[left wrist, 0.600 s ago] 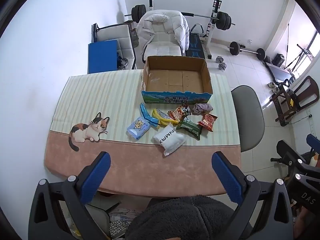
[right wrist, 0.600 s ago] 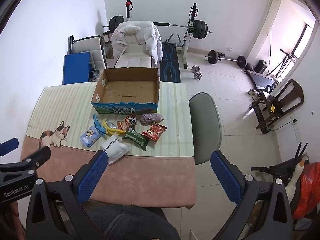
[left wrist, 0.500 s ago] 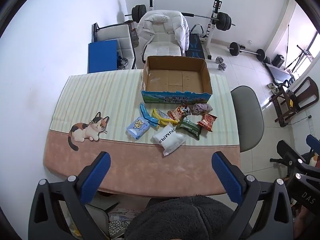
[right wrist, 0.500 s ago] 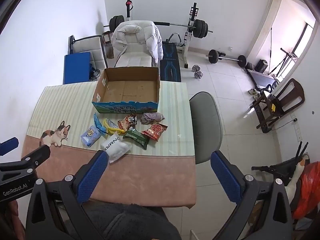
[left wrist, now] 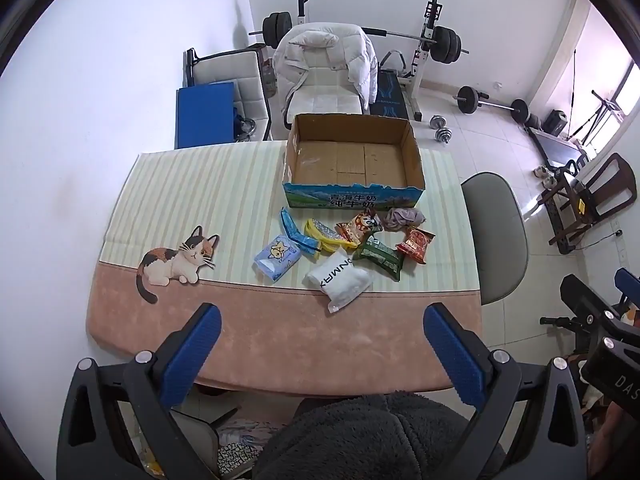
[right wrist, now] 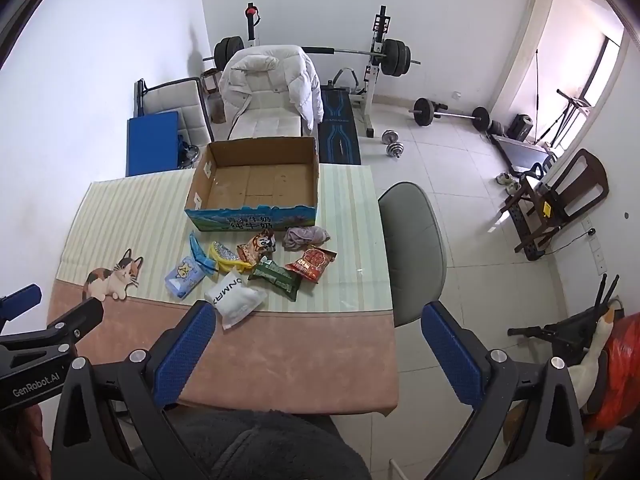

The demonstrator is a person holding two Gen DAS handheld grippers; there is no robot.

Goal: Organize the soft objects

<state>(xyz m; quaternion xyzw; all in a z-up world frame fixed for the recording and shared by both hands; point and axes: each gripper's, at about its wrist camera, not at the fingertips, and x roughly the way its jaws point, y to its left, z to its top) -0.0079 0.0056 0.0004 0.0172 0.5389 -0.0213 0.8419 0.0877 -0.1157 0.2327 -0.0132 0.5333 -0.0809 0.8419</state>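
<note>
An open, empty cardboard box (left wrist: 352, 160) stands at the table's far side; it also shows in the right wrist view (right wrist: 256, 178). In front of it lie several soft packets: a white pouch (left wrist: 338, 278), a light blue tissue pack (left wrist: 277, 257), a green packet (left wrist: 378, 255), a red packet (left wrist: 415, 243), an orange snack bag (left wrist: 357, 227), a yellow packet (left wrist: 326, 235) and a crumpled grey cloth (left wrist: 402, 218). My left gripper (left wrist: 320, 344) is open and empty, high above the table's near edge. My right gripper (right wrist: 316, 340) is open and empty, also held high.
The table (left wrist: 256, 336) has a striped cloth with a cat picture (left wrist: 176, 258). A grey chair (left wrist: 494, 236) stands at its right side. A white chair with a jacket (left wrist: 326, 68), a blue pad (left wrist: 204, 116) and weight equipment (left wrist: 436, 40) lie beyond.
Both views have shifted only slightly. The objects on the table have not moved and both grippers stay open.
</note>
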